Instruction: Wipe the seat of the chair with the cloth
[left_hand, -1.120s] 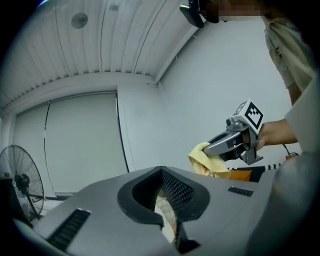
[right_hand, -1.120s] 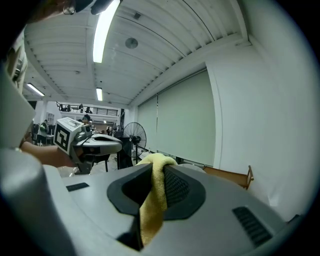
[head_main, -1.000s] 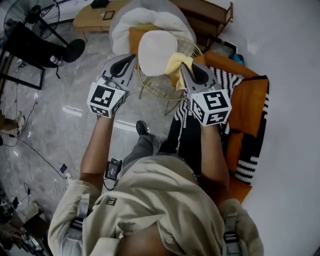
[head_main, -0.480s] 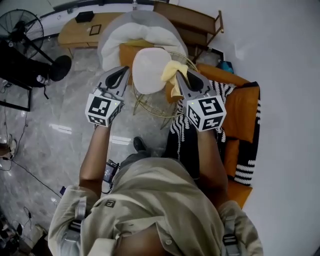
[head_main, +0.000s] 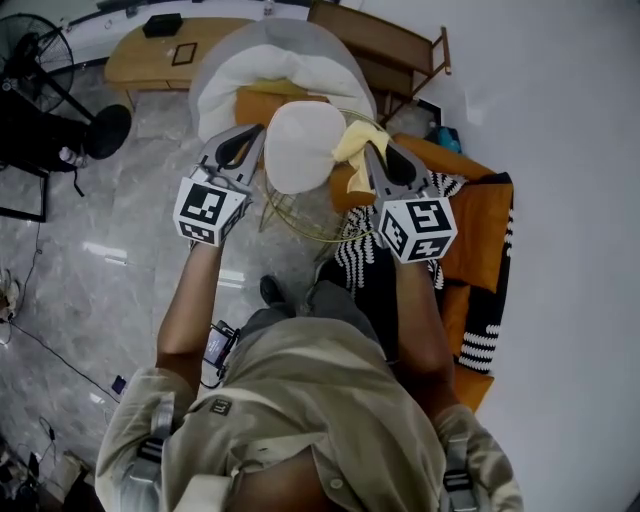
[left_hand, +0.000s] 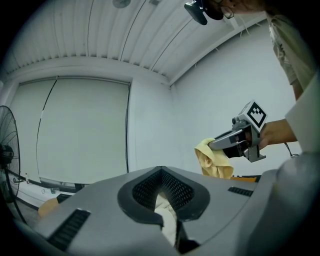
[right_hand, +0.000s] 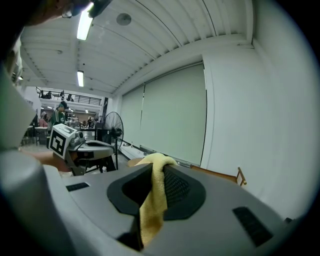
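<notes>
A gold wire chair (head_main: 300, 222) stands in front of me, its round white seat cushion (head_main: 305, 145) tipped up over the frame. My left gripper (head_main: 258, 135) is at the cushion's left edge; in the left gripper view its jaws (left_hand: 162, 200) are shut on cream-white fabric (left_hand: 167, 220), apparently that cushion. My right gripper (head_main: 372, 150) is just right of the cushion and is shut on a yellow cloth (head_main: 358, 143). The yellow cloth (right_hand: 152, 200) hangs folded between the right gripper's jaws. It also shows as a bunch (left_hand: 212, 159) in the left gripper view.
An orange sofa (head_main: 490, 225) with a black-and-white striped throw (head_main: 370, 245) sits at the right, against a white wall. A grey armchair with a white cushion (head_main: 285, 65) is behind the chair. A wooden table (head_main: 150, 55), a wooden shelf (head_main: 390, 40) and a fan (head_main: 40, 40) stand farther back.
Both grippers keep their holds. The left gripper's tip has come closer to the cushion's edge, and the person's leg has shifted beside the sofa.
</notes>
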